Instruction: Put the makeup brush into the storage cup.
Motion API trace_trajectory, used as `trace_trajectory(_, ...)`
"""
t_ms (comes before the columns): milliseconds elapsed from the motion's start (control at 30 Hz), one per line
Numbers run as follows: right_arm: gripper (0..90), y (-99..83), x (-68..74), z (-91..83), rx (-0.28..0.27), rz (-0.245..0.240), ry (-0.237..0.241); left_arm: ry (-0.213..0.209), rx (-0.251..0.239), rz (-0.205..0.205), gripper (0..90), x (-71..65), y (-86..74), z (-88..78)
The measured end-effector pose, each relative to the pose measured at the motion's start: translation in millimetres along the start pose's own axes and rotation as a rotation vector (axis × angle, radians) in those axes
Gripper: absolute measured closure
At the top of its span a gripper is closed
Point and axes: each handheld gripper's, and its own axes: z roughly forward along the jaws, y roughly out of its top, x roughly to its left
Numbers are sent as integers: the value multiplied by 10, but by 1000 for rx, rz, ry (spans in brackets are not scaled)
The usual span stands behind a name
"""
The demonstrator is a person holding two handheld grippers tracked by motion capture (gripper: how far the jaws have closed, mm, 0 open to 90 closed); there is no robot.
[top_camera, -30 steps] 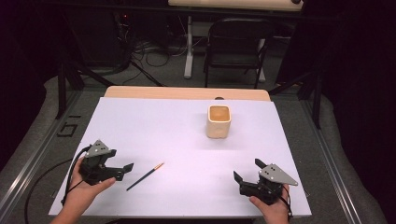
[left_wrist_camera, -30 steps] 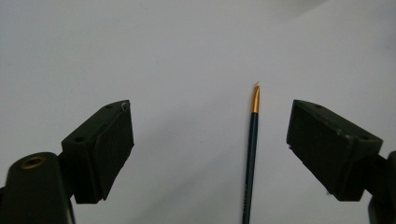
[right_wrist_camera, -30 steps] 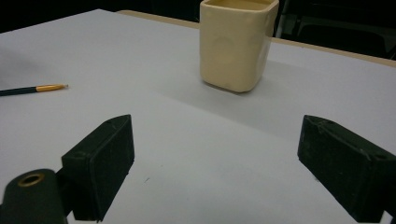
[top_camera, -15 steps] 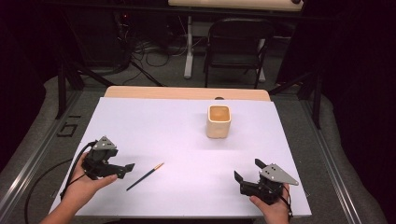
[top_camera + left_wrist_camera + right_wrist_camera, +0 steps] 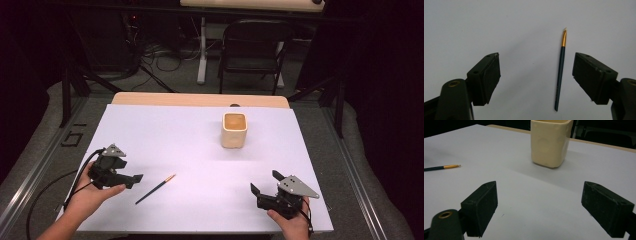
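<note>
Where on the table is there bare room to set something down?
Bare: the far left, left of the cup; the middle, between brush and right gripper. Tightest: the near-left corner, around the left gripper and brush.

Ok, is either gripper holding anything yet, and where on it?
Nothing is held. The left gripper is open, its jaws just closing around the brush on the table without touching. The right gripper is open.
</note>
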Motion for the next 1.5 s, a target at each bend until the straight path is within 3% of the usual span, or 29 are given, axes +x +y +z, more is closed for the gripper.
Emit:
trace_trajectory(533, 136, 0, -1, -2, 9, -1, 2, -6, 76, 21, 323, -24, 31, 43)
trace_trajectory(933, 137, -2, 0, 1, 14, -5, 6, -8, 168, 36, 334, -38, 49, 131)
trace_trajectory(1300, 138, -6, 8, 13, 15, -7, 11, -5, 263, 73, 343, -63, 101, 215)
trace_trajectory(1500, 139, -7, 9, 15, 17, -8, 14, 5, 314, 60, 344, -70, 124, 244)
